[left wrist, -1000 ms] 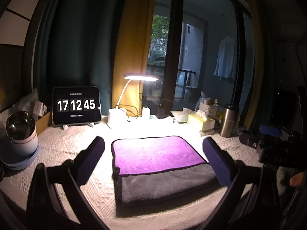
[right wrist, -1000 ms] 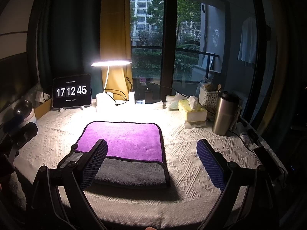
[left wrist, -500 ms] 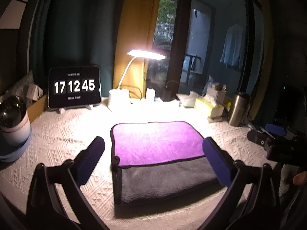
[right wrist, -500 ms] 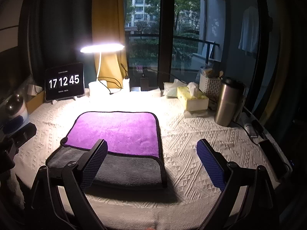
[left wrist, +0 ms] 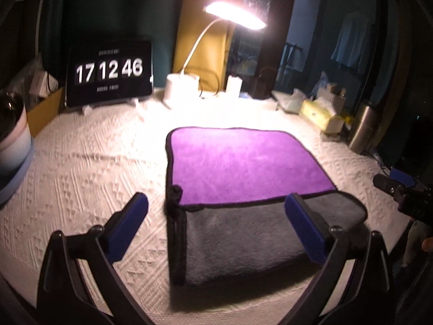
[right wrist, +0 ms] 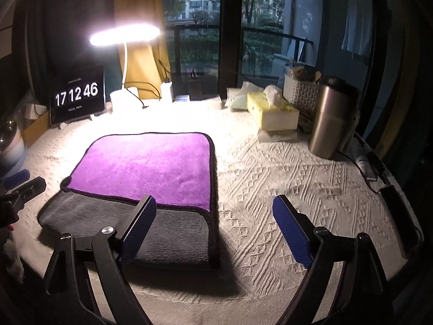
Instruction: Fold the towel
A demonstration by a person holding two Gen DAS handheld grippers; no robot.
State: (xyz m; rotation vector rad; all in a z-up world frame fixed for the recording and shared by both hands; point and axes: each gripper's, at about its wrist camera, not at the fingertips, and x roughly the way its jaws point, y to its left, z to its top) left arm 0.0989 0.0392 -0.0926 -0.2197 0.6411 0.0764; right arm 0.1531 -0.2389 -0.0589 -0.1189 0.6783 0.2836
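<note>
- My left gripper (left wrist: 216, 223) hangs with its blue-padded fingers spread wide, gripping nothing.
- My right gripper (right wrist: 213, 223) is likewise splayed and empty.

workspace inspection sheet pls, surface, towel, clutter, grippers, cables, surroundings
surface: white textured cloth covers the table, lit by the desk lamp.
job's things: towel lies flat, purple layer folded over grey, a grey strip left showing at the near edge.
clutter: clock tablet reading 17 12 46, tissue box, steel flask, white basket, pale container at far left.
grippers: left gripper open above the towel's near left corner; right gripper open above its near right corner; neither holds anything.
cables: dark cable loops by the lamp base.
surroundings: window, yellow curtain, hanging garment.
</note>
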